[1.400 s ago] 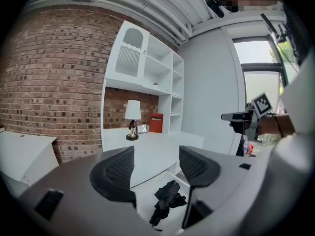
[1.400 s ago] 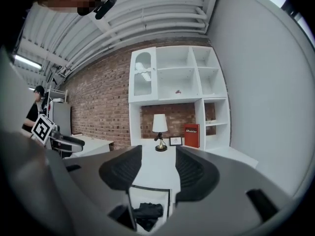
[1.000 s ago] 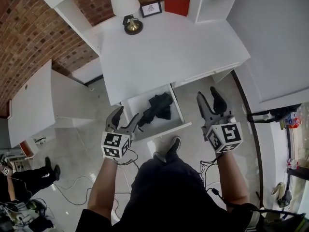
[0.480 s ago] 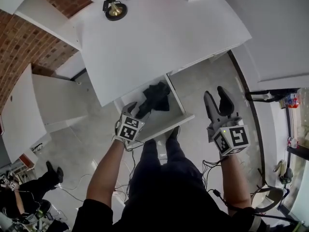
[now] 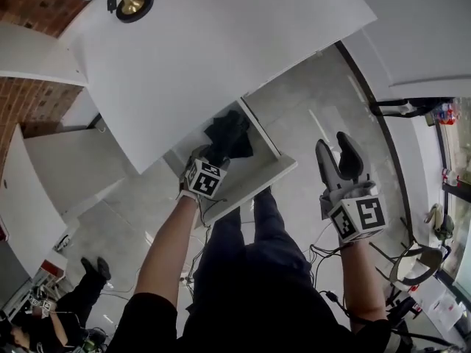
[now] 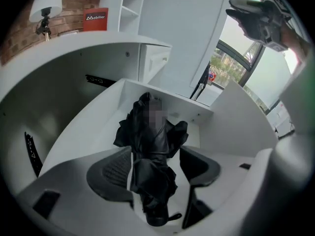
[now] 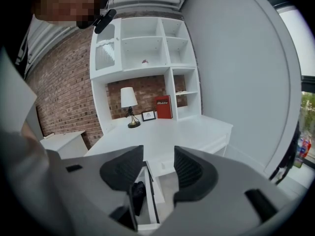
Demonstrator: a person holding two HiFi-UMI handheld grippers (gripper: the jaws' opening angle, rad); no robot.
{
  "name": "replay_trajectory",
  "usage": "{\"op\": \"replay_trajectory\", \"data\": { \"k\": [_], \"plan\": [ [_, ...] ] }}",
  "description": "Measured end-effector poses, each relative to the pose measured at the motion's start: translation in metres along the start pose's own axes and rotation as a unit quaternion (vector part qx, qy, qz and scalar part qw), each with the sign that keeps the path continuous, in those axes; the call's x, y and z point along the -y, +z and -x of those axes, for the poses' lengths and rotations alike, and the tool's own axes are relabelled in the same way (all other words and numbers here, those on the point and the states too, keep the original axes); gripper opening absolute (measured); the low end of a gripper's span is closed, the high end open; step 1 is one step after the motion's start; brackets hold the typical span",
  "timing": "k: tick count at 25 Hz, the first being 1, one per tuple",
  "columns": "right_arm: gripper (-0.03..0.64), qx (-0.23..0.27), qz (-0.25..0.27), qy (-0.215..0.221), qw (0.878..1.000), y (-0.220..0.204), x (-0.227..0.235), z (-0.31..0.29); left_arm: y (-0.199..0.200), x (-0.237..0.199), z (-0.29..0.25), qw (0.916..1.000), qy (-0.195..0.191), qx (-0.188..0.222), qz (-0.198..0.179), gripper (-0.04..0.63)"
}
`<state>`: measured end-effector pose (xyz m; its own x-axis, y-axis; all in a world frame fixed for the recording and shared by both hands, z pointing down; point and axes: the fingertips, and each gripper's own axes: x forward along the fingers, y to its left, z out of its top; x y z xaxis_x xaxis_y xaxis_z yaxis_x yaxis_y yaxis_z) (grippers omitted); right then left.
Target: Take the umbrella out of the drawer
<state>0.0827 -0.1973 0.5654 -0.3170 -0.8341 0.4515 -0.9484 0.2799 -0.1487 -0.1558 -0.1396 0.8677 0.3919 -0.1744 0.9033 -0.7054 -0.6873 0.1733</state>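
Observation:
A black folded umbrella [image 5: 229, 132] lies in the open white drawer [image 5: 254, 184] under the desk. My left gripper [image 5: 201, 158] points steeply down into the drawer at the umbrella's near end. In the left gripper view the umbrella [image 6: 150, 146] runs between the jaws of that gripper [image 6: 155, 152], which stand open on either side with a gap on the right. My right gripper [image 5: 340, 153] hangs open in the air to the right of the drawer, nothing between its jaws. In the right gripper view that gripper [image 7: 157, 160] looks toward the desk, with the umbrella [image 7: 138, 194] small below.
The white desk top [image 5: 221, 50] overhangs the drawer's back and carries a brass lamp [image 5: 132, 2]. A red book [image 7: 164, 106] and shelves stand at the desk's rear. The person's legs are just before the drawer front. A chair [image 5: 416, 263] stands at the right.
My left gripper has dropped from in front of the drawer down into it, over the umbrella's near end. The right gripper sank a little and stayed open.

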Motion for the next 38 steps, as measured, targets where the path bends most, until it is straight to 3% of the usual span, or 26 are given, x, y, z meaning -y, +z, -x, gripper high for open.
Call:
{"op": "replay_trajectory", "data": {
  "k": [6,11,19,27,38],
  "plan": [
    [0.189,-0.024,-0.002,-0.014,1.000,-0.023,0.015,-0.005,-0.011,-0.010,-0.045,0.9989,0.000,-0.044,-0.019,0.290],
    [0.181,-0.031,-0.002,-0.016,0.999,-0.028,0.019,-0.008,-0.022,-0.005,-0.063,0.9968,-0.038,-0.070,0.012,0.296],
    [0.170,-0.028,-0.005,-0.013,1.000,-0.027,0.019,-0.001,-0.027,0.001,-0.060,0.9964,-0.017,-0.082,0.005,0.267],
    [0.159,-0.017,-0.007,-0.013,1.000,-0.025,0.023,0.014,-0.026,0.017,-0.031,0.9973,-0.042,-0.060,-0.001,0.255],
    [0.152,0.028,0.012,0.002,1.000,0.022,0.010,0.035,0.005,0.031,0.048,0.9997,-0.023,0.007,-0.002,0.255]
  ]
}}
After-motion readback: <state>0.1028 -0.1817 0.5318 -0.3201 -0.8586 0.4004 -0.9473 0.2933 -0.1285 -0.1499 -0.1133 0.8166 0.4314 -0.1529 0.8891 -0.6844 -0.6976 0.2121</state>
